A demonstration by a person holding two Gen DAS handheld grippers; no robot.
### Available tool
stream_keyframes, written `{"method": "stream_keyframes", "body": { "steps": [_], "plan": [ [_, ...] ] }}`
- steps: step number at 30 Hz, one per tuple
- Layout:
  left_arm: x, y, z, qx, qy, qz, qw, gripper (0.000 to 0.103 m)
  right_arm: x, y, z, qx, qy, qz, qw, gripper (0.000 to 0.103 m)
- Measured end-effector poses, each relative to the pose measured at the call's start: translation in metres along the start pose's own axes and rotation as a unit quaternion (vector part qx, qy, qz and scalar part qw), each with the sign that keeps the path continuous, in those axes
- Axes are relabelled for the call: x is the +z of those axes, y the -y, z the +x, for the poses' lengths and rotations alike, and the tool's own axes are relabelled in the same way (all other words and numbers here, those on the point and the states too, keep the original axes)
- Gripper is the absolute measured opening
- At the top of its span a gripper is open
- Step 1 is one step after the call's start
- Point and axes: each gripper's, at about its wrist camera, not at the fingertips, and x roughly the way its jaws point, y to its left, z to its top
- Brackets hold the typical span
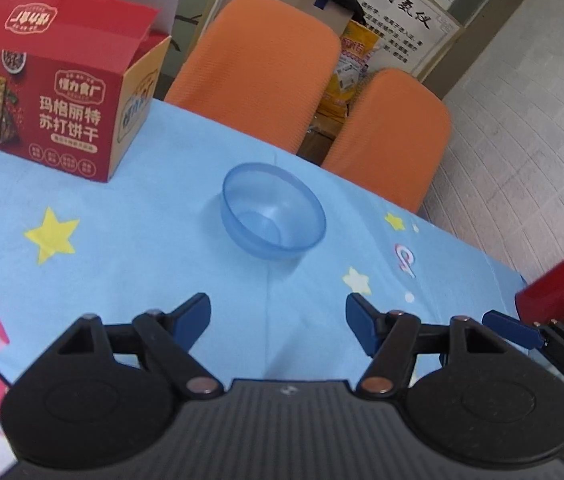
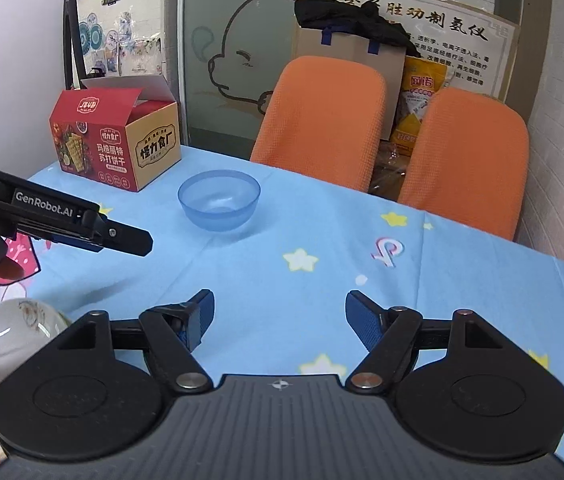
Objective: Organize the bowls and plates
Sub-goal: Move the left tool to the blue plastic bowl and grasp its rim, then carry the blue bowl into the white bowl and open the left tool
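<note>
A translucent blue plastic bowl (image 1: 273,211) stands upright on the star-printed blue tabletop (image 1: 122,264), at frame centre, ahead of the left hand-held gripper (image 1: 278,320) and apart from it. That gripper's blue pads are spread, holding nothing. The right hand-held gripper (image 2: 280,318) is likewise spread and empty, the bowl well beyond it at upper centre-left.
</note>
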Motion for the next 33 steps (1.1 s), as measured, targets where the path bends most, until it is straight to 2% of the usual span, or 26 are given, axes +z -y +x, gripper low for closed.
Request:
{"method": "stream_keyframes", "body": {
  "steps": [4, 9, 12, 16, 20, 22, 24, 26, 28, 31, 33],
  "plan": [
    [0.032, -0.013, 0.035, 0.020, 0.014, -0.032, 0.9992, 0.067, 0.032, 0.001, 0.046, 0.022, 0.000, 0.015, 1.000, 0.103],
    [0.046, -0.028, 0.078, 0.031, -0.004, -0.075, 0.9967, 0.067, 0.045, 0.000, 0.102, 0.021, -0.023, 0.016, 0.999, 0.103],
    [0.051, -0.031, 0.091, 0.040, -0.002, -0.075, 0.9964, 0.067, 0.044, -0.004, 0.120, 0.014, -0.026, 0.004, 1.000, 0.103],
    [0.055, -0.029, 0.097, 0.048, -0.006, -0.060, 0.9970, 0.067, 0.049, -0.002, 0.136, 0.038, -0.029, 0.018, 0.999, 0.103],
    [0.058, -0.026, 0.101, 0.051, -0.005, -0.040, 0.9979, 0.067, 0.054, -0.004, 0.154, 0.045, -0.037, 0.015, 0.998, 0.103],
    [0.059, -0.026, 0.106, 0.046, -0.009, -0.031, 0.9984, 0.051, 0.055, -0.004, 0.162, 0.052, -0.041, 0.022, 0.998, 0.103],
    [0.060, -0.024, 0.109, 0.047, -0.006, -0.012, 0.9988, 0.045, 0.055, -0.006, 0.169, 0.059, -0.053, 0.023, 0.997, 0.103],
    [0.060, -0.024, 0.110, 0.034, -0.014, -0.008, 0.9993, 0.043, 0.052, -0.011, 0.176, 0.075, -0.070, 0.021, 0.994, 0.074],
    [0.057, -0.022, 0.109, 0.017, -0.026, -0.008, 0.9995, 0.042, 0.052, -0.019, 0.173, 0.078, -0.069, 0.005, 0.994, 0.070],
    [0.052, -0.016, 0.102, 0.027, -0.018, 0.009, 0.9994, 0.042, 0.055, -0.029, 0.164, 0.080, -0.064, -0.011, 0.995, 0.068],
    [0.051, -0.017, 0.095, 0.021, -0.018, 0.000, 0.9996, 0.042, 0.056, -0.034, 0.155, 0.074, -0.060, -0.025, 0.995, 0.068]
  ]
}}
